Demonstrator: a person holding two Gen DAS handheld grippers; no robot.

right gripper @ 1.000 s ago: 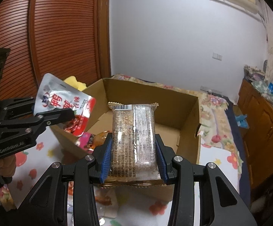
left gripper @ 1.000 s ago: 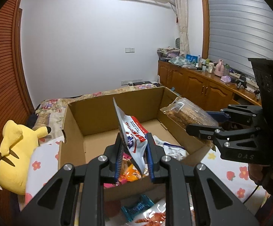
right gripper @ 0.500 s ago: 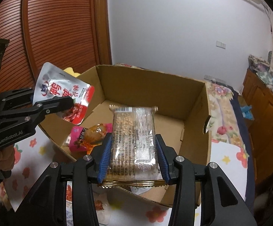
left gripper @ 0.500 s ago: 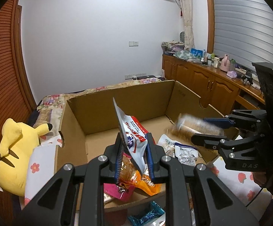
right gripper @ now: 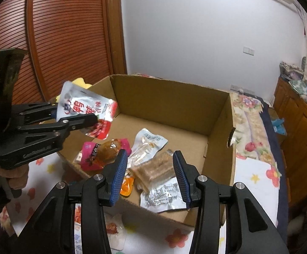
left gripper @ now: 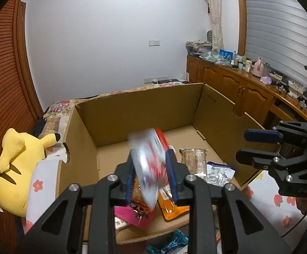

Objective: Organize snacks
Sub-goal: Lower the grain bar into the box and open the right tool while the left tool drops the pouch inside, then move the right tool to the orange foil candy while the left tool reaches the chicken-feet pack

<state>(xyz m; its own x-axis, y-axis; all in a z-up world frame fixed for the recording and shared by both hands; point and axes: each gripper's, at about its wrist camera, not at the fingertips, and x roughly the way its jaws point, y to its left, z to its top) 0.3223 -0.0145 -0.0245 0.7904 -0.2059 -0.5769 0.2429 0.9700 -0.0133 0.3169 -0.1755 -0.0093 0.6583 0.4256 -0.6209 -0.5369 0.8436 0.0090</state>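
left gripper (left gripper: 151,176) jaws opening around the blurred silver-red pouch (left gripper: 150,165), right gripper (right gripper: 148,176) released, its cracker pack (right gripper: 156,169) now in the cardboard box (right gripper: 168,97).

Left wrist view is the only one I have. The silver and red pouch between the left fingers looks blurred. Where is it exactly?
Observer: The right wrist view shows the silver and red foil pouch sharply. It sits between the left gripper's opening jaws, over the left edge of the brown cardboard box.
Operator: Does the right gripper carry something?
Observer: No. The right gripper is open and empty, and the clear-wrapped cracker pack lies on the box floor below it.
Operator: Do my fingers hide anything?
Observer: Yes, a clear pouch with a white top lies flat beside the cracker pack.
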